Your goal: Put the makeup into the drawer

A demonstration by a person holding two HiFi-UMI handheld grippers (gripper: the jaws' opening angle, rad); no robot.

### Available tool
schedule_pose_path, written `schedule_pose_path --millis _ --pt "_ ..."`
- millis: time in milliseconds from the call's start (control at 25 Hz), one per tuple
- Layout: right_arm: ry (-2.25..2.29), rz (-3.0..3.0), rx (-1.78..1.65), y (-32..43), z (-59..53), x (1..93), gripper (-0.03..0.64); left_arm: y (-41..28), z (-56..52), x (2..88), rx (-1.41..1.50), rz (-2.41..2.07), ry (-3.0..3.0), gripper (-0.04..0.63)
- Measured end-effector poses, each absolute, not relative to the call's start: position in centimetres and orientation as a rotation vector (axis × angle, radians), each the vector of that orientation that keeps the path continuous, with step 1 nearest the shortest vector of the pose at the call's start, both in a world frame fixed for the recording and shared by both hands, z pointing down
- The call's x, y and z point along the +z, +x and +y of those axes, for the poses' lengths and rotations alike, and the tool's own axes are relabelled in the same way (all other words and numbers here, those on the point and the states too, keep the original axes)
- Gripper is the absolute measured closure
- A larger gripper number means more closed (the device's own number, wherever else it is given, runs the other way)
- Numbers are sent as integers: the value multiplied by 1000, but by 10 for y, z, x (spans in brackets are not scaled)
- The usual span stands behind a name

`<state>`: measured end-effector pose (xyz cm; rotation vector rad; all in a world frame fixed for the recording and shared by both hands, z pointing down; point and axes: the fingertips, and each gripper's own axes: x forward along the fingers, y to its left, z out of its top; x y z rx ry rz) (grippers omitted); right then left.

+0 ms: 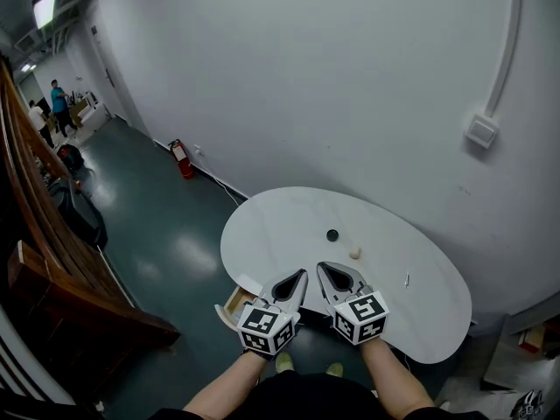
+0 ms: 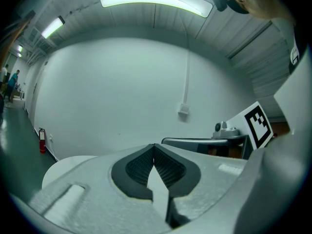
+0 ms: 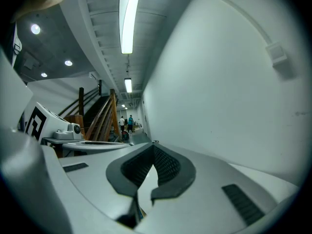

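Both tools are held side by side at the lower centre of the head view, over the near edge of the white oval table (image 1: 280, 226). The left tool (image 1: 301, 275) is closed, its tips meeting with nothing between them (image 2: 154, 147). The right tool (image 1: 322, 268) is likewise closed and empty (image 3: 153, 145). The makeup lies on the table just above the tools: a small black round piece (image 1: 332, 234), a small beige piece (image 1: 354, 253) near it, and a thin pale stick (image 1: 407, 279) further right. The wooden drawer (image 1: 234, 302) stands open at the table's lower left edge.
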<state>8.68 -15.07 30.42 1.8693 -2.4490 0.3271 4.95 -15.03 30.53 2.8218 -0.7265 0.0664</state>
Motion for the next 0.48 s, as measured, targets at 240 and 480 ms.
schedule_pose_path --millis 240,480 --pt "1875 -2454 322 96 -139 304 603 58 -141 304 62 -735 2823 585" --pt "1870 -2452 341 102 -127 308 603 64 -127 308 76 -736 2813 586"
